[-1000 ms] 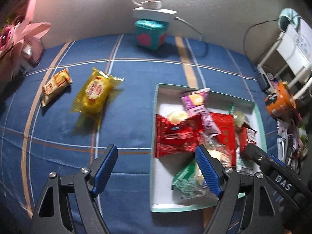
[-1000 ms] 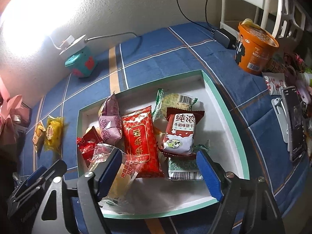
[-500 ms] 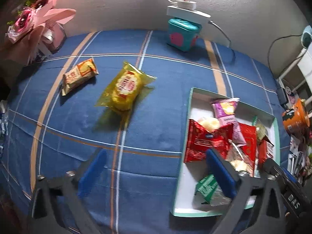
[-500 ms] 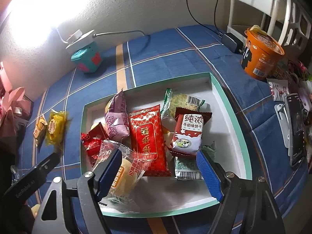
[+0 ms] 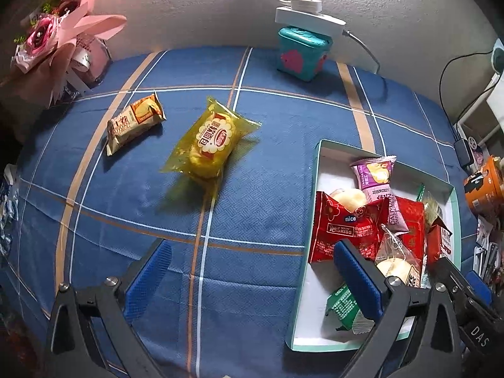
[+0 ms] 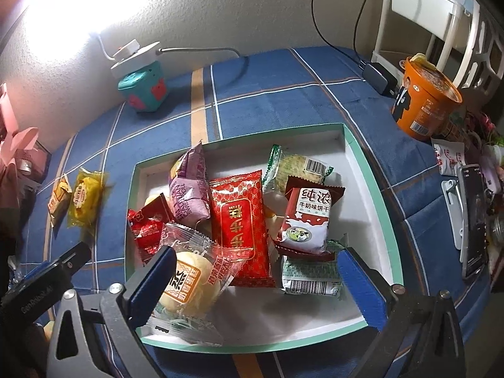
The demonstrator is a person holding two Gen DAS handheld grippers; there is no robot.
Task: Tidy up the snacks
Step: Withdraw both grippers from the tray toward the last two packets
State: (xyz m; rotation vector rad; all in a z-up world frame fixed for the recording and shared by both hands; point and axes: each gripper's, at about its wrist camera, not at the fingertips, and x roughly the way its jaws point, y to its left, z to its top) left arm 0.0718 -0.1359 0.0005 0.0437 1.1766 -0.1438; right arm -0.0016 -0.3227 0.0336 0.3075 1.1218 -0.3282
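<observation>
Left wrist view: teal-rimmed white cardboard tray [image 5: 316,170] holds most snacks. Yellow cellophane cake packet [image 5: 211,140] and tan "DALIYUAN" bar [image 5: 134,123] lie outside on blue plaid cloth [image 5: 267,119]. Left gripper [image 5: 252,271] spread wide, empty; approx. centre over yellow packet, pinch across width. Right gripper [image 6: 258,283] wide, empty, over tray. Legible: "nice", "Rotes KISS", "纯浓".
</observation>
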